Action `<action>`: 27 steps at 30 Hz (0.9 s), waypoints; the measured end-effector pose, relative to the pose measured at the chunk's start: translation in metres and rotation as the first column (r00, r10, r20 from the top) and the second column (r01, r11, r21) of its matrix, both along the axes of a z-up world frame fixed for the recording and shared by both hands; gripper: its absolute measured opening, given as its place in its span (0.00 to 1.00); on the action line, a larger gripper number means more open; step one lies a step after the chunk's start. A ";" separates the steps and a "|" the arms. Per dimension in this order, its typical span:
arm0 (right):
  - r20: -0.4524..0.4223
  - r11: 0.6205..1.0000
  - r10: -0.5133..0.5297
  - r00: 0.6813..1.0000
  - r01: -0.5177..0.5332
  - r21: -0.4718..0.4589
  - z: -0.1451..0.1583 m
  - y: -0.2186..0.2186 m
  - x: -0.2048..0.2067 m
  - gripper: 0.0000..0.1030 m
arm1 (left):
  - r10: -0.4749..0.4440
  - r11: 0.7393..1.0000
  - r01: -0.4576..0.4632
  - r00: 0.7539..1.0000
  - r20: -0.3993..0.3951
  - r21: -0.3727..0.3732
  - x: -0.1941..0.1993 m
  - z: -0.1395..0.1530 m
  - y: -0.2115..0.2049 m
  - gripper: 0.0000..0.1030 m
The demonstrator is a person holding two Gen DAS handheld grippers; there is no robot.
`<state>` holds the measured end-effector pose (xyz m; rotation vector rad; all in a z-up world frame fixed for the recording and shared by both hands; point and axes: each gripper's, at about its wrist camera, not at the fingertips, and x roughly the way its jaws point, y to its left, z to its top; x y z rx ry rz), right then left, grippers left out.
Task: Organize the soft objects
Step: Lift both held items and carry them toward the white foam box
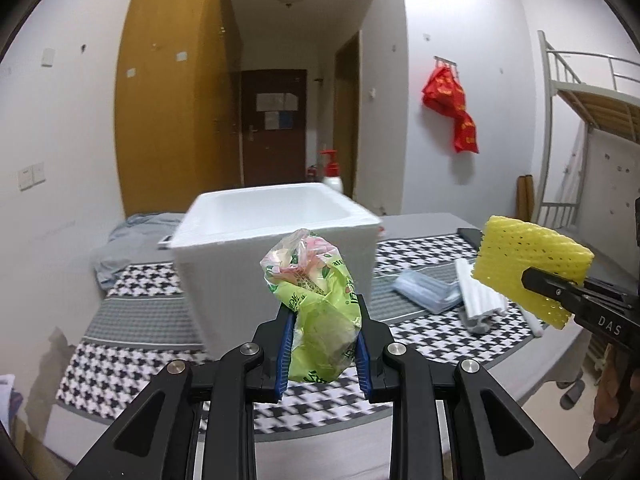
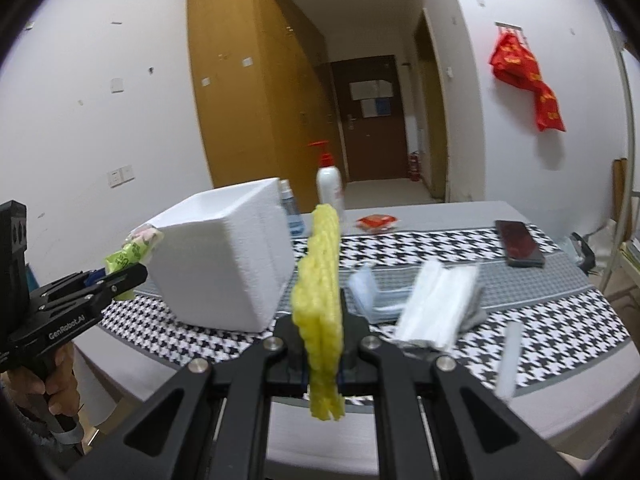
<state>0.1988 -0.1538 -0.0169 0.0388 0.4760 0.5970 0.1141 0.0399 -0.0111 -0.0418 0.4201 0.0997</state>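
Our left hand-held gripper [image 1: 322, 344] pinches a crumpled green plastic bag [image 1: 316, 304] between its blue pads, the bag bulging up above the fingertips. Our right hand-held gripper [image 2: 322, 354] is pressed together on a yellow foam net [image 2: 320, 300], which stands on edge between the fingers and sticks out above and below them. Both things are held in the air over the near edge of the surface [image 2: 560, 320], which is covered with a houndstooth cloth. Just beyond the bag stands an open white foam box [image 1: 276, 240]. To the right of the box lie a blue face mask [image 1: 426, 290] and a white ribbed foam sheet [image 2: 436, 300], close together. Farther back lies a dark phone [image 2: 520, 242], and a white pump bottle [image 2: 330, 188] stands behind the box.
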 end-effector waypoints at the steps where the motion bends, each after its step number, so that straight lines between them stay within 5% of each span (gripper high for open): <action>1: -0.001 1.000 0.014 1.000 -0.014 -0.003 0.000 0.006 0.000 0.11 | 0.006 1.000 -0.006 1.000 0.002 -0.001 -0.003 0.000 0.003 0.27; 27: 0.059 0.969 0.245 0.968 -0.243 -0.042 0.019 0.100 -0.017 0.11 | 0.200 0.980 -0.200 0.979 0.036 0.001 -0.051 0.010 0.076 0.27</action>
